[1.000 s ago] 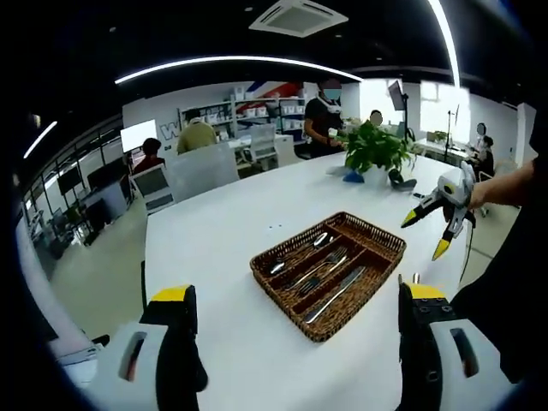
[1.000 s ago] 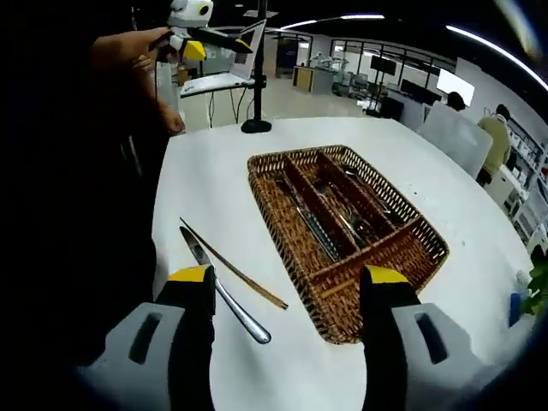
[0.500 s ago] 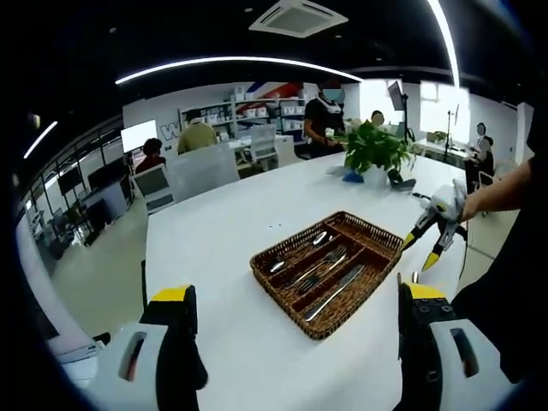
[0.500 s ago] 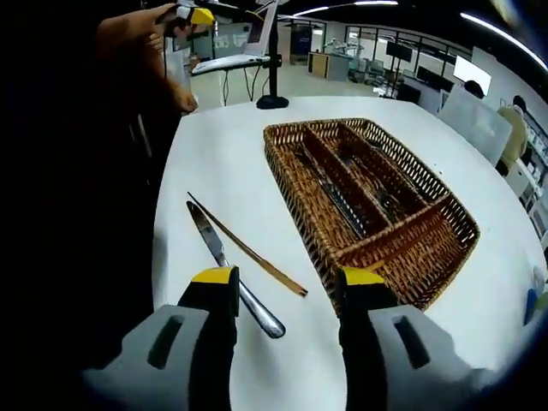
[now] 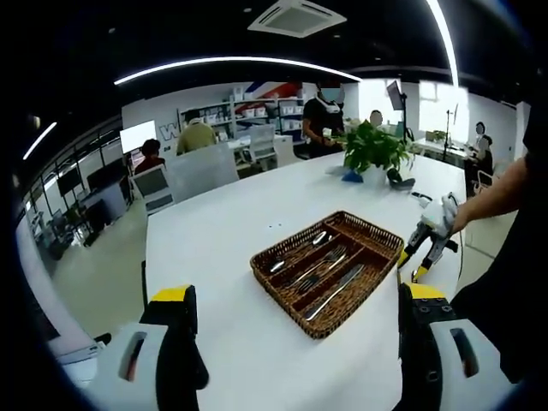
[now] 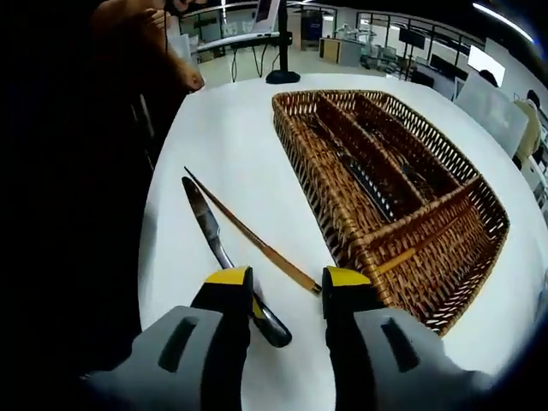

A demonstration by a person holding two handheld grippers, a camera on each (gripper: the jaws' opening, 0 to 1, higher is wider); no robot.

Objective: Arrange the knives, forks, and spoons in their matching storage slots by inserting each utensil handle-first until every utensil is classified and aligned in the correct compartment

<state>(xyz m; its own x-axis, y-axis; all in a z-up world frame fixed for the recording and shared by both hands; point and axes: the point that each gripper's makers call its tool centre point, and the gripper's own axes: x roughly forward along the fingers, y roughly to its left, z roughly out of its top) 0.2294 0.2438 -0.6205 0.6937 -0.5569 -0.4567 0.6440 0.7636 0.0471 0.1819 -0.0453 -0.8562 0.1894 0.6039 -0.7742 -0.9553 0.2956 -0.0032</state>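
Note:
A brown wicker tray (image 5: 377,248) sits mid-table, holding spoons (image 5: 300,251), forks (image 5: 318,271) and a knife (image 5: 339,291) in separate slots. My left gripper (image 5: 296,294) hangs open, well short of the tray, with nothing between its jaws. Just right of the tray, a hand holds my right gripper (image 5: 419,257) low, jaws pointing down. In the right gripper view a loose table knife (image 6: 210,231) and a thin brown stick (image 6: 248,238) lie on the white table left of the tray (image 6: 479,248). My right gripper (image 6: 287,276) is open, its jaws straddling the knife's handle end and the stick's tip.
A potted plant (image 5: 374,145) stands at the table's far end. A black stand base (image 6: 282,76) sits beyond the tray. A person's hand (image 6: 184,77) is at the table's edge. People and chairs sit at desks behind. Bare white table (image 5: 214,231) surrounds the tray.
My right gripper has dropped toward the table and closed in on the loose knife, and its jaws have narrowed. The left gripper has stayed still and open.

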